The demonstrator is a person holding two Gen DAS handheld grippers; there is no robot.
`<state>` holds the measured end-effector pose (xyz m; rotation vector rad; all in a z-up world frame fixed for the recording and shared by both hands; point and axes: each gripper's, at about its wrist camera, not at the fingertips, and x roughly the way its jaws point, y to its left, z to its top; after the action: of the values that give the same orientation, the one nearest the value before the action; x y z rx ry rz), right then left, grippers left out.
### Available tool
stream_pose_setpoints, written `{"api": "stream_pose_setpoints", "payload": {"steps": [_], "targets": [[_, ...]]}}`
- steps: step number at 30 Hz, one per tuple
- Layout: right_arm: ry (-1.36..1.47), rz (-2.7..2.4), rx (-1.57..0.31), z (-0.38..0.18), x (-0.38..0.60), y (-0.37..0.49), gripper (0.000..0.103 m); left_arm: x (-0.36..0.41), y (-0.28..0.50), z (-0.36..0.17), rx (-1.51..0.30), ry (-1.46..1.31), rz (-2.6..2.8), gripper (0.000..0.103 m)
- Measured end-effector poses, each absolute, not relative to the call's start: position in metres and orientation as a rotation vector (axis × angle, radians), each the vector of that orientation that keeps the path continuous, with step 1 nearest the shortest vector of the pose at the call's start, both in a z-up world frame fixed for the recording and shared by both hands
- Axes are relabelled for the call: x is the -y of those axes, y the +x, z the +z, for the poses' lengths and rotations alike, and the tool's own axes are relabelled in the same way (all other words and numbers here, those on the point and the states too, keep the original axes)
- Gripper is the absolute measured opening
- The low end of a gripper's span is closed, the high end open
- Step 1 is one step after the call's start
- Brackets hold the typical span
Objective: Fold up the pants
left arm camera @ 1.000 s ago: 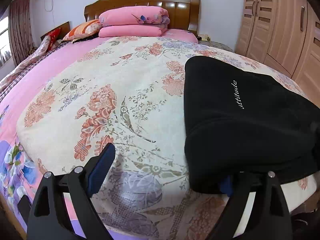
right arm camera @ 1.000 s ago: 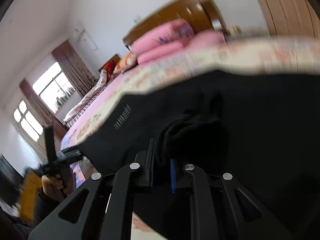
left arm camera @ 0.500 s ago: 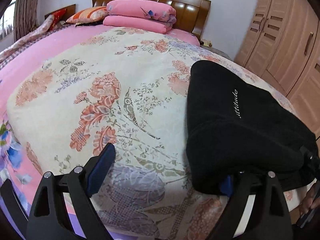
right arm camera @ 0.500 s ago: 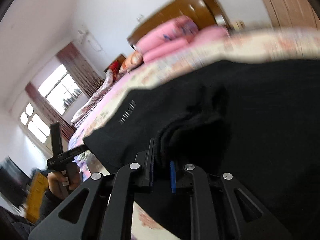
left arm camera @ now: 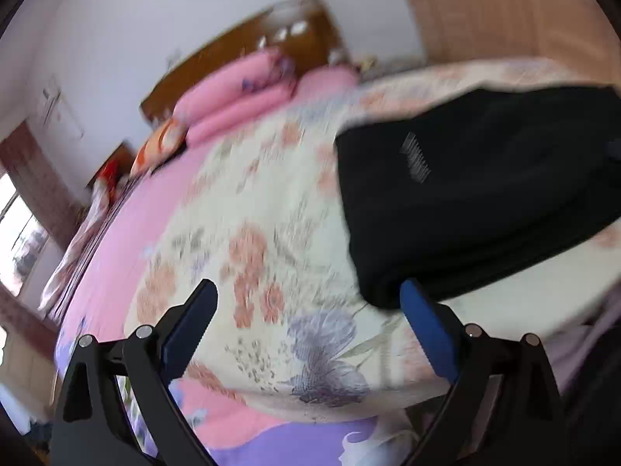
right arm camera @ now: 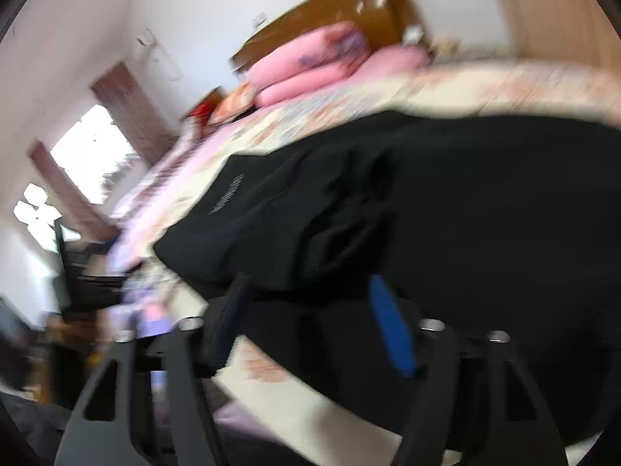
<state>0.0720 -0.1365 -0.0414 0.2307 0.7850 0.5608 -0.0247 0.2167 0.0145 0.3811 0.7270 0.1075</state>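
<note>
Both tools spread (empty) | left tool (left arm camera: 306,291) | right tool (right arm camera: 306,291) | folded pants (left arm camera: 477,198) flat on bed (left arm camera: 271,209)

In the left wrist view we see the pants (left arm camera: 477,202) lying on the bed (left arm camera: 271,233) at 2 o'clock, near the bed's close edge. The left gripper (left arm camera: 306,303) sits at 6 o'clock, its jaws spread wide, the pants' near corner just beside the right jaw. The pillows (left arm camera: 240,105) are stacked at 11 o'clock, before the headboard (left arm camera: 248,46), with the wardrobe (left arm camera: 504,11) at 1 o'clock. In the right wrist view the pants (right arm camera: 446,213) fill the centre and 3 o'clock, the right gripper (right arm camera: 310,310) below at 6 o'clock with jaws apart, the window (right arm camera: 93,147) at 9 o'clock.
</note>
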Motion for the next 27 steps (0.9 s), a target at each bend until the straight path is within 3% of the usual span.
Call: {"api": "stream_pose_setpoints", "payload": {"steps": [1, 5, 8, 12, 16, 23, 27], "targets": [[0.181, 0.545, -0.754, -0.034, 0.135, 0.071, 0.066, -0.216, -0.027, 0.027, -0.692, 0.347, 0.079, 0.101], [0.035, 0.562, -0.645, -0.006, 0.105, 0.079, 0.066, -0.196, 0.004, 0.057, -0.613, 0.182, -0.027, 0.102], [-0.085, 0.609, -0.624, -0.002, 0.068, 0.092, 0.066, -0.172, 0.048, 0.035, -0.707, 0.145, -0.093, 0.102], [-0.236, 0.621, -0.714, -0.036, 0.042, 0.1, 0.065, -0.161, 0.075, -0.022, -0.859, 0.171, -0.109, 0.101], [-0.062, 0.658, -0.787, -0.062, 0.065, 0.11, 0.068, -0.175, 0.076, -0.031, -0.868, 0.085, -0.149, 0.102], [-0.066, 0.632, -0.773, -0.058, 0.072, 0.107, 0.075, -0.158, 0.108, 0.048, -0.73, 0.074, -0.139, 0.101], [-0.036, 0.62, -0.788, -0.061, 0.078, 0.111, 0.082, -0.154, 0.172, 0.016, -0.794, 0.165, 0.0, 0.101]]}}
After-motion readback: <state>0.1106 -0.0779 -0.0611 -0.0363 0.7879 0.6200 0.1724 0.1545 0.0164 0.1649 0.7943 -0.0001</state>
